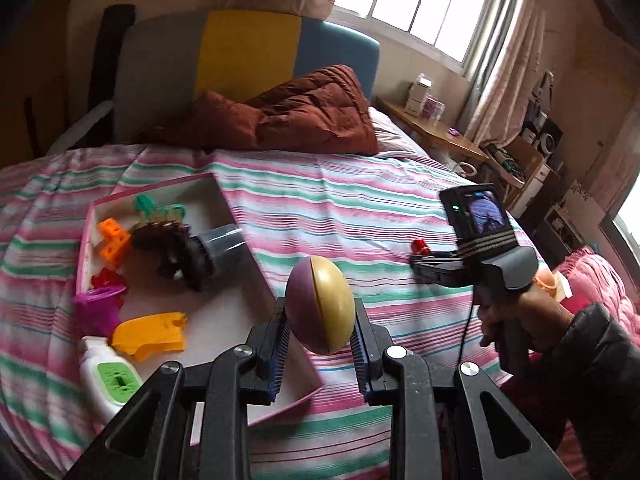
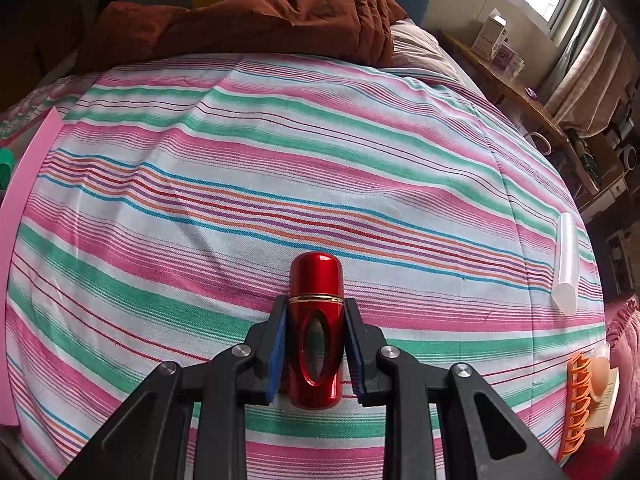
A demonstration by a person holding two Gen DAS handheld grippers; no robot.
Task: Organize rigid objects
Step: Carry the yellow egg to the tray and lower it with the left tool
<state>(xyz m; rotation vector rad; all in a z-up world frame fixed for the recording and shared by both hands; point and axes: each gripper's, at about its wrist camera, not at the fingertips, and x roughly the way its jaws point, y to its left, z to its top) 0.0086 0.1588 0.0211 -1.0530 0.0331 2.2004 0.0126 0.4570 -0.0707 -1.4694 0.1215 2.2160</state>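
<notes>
While toys crowd the pink box — clear tube lies apart.

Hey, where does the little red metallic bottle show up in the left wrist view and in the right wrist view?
Left wrist view: the red metallic bottle is small, right of centre on the striped bedspread, at the tip of the right gripper.
Right wrist view: it fills the lower centre, clamped between the fingers.
Shared landmark: the rust-brown quilt at the head of the bed.

bed: striped sheet | on it: pink-rimmed tray, brown quilt, clear stick, orange comb
</notes>
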